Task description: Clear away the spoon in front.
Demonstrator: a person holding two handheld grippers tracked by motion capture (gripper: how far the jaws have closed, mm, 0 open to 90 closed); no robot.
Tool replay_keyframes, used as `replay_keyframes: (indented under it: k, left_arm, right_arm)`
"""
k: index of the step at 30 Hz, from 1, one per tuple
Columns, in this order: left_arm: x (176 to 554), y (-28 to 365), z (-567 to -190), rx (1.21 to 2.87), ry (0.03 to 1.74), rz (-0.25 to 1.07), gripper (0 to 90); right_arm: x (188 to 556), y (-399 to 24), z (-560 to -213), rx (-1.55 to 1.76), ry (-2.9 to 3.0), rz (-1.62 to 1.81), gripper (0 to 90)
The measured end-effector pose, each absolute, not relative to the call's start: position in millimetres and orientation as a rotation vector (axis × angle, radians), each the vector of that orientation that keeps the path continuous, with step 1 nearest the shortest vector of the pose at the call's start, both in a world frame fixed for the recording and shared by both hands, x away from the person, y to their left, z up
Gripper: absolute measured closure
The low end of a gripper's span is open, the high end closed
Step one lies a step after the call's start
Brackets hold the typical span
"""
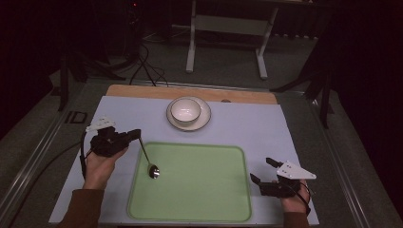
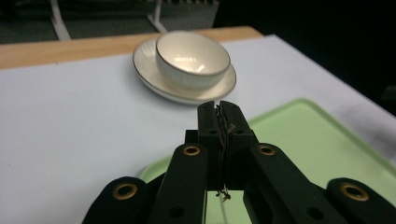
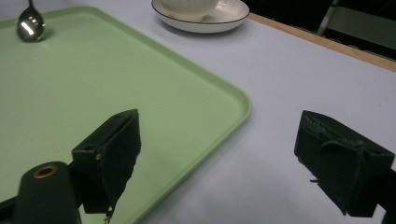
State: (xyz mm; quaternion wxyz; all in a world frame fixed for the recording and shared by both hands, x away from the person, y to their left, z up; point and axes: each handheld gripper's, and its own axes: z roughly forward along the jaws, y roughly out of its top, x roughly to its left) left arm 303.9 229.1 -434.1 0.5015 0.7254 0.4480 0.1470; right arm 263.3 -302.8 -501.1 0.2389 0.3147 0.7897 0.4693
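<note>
While the left claw (image 1: pixel 136 134) clamps the thin metal spoon (image 1: pixel 148 159) by its handle, bowl end probably resting on the pale green plastic tray (image 1: pixel 199 190), lower it flat before releasing; right claw (image 1: pixel 266 170) idles, jaws apart.

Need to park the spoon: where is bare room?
Most of the green tray is bare right of the spoon. The mat between tray and saucer is a narrower free strip. The left hand-held gripper crowds the tray's left edge.

Room's dim, dark past my desk (image 1: pixel 266 128) edges. Overhead light gives glare in bowl (image 2: pixel 192 58) & on spoon (image 3: pixel 30 25). Soft shadows; my close-up jaws look blurry.
</note>
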Motion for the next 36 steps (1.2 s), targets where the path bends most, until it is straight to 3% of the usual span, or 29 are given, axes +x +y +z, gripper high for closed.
replay_keyframes:
  k: [16, 27, 36]
  left_arm:
    - [304.0, 219.0, -491.5, 1.824, 1.122, 0.288, 81.5]
    - [311.0, 212.2, -511.5, 1.854, 1.133, 0.270, 79.9]
    - [313.5, 215.1, -522.2, 1.835, 1.167, 0.262, 68.2]
  right_arm:
    - [264.2, -301.8, -502.1, 0.864, 2.174, 1.272, 14.2]
    - [264.4, -301.4, -502.3, 0.864, 2.180, 1.270, 14.1]
    - [264.5, -300.4, -502.4, 0.862, 2.189, 1.271, 14.1]
